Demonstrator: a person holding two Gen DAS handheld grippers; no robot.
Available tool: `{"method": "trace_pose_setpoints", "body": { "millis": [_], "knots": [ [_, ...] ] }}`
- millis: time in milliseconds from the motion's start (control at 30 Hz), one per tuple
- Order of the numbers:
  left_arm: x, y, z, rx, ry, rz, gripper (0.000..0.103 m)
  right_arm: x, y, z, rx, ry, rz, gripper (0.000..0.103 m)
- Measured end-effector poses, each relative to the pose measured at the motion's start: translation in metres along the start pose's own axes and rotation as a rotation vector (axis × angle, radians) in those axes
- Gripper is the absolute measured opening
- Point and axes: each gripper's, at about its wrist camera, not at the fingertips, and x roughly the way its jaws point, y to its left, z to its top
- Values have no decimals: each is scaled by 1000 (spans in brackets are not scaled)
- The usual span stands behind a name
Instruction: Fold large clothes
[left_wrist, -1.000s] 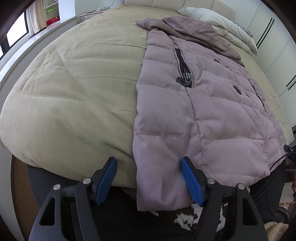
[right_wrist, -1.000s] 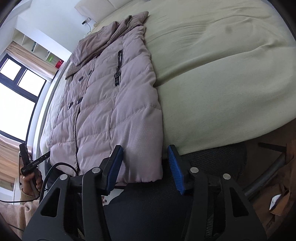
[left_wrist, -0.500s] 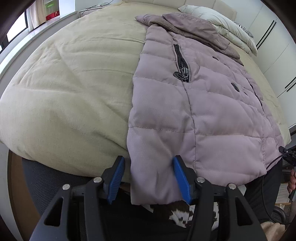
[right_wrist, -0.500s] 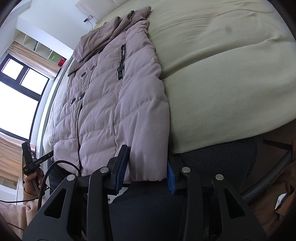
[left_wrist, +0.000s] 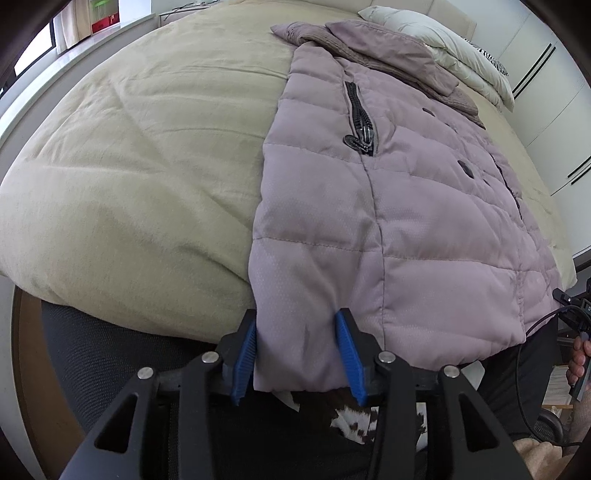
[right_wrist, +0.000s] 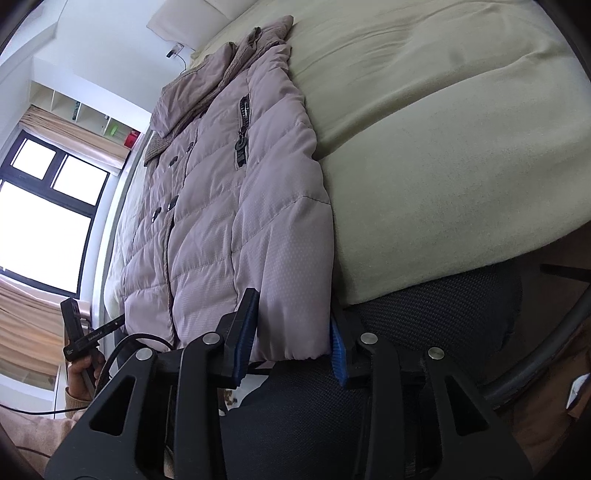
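bare duvet (left_wrist: 140, 155) flanks the jacket (left_wrist: 406, 206) (pillows (left_wrist: 461, 62) crowd its collar).

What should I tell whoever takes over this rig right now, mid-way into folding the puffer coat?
Left gripper: jaws around the coat hem's corner, pads at the fabric; a firm pinch cannot be confirmed.
Right gripper: the same at the hem's other corner.
Coat: flat on the beige duvet, buttons up, hem hanging over the bed edge, collar toward the pillow.
Done: both hem corners reached.
Left: confirm the grips, lift the hem, fold toward the collar.
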Motion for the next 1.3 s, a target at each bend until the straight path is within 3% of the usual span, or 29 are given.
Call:
{"method": "trace_pose_setpoints", "body": {
  "millis": [133,300,700,833,967,1067,1167,1300],
  "knots": [
    [1,0,0,-4,10,2,46,1,-1,1,2,-1,5,34],
    [-2,-3,-2,14,14,5,37,-1,-2,0,17,-5,16,34],
    [-1,0,-1,-8,32,-18,38,-9,-30,0,158,-34,183,34],
    [-1,-2,-1,6,32,-5,34,-7,-21,1,112,-27,124,33],
    [-3,-6,0,13,26,16,15,-9,-7,3,38,-31,16,19],
    [-7,-9,1,29,17,37,10,-12,10,5,-38,-38,-72,12],
    [-11,-12,4,56,10,61,7,-10,36,4,-162,-42,-209,7],
    [-16,-22,10,109,-3,117,6,-2,85,-5,-409,-63,-456,5]
  ]
}}
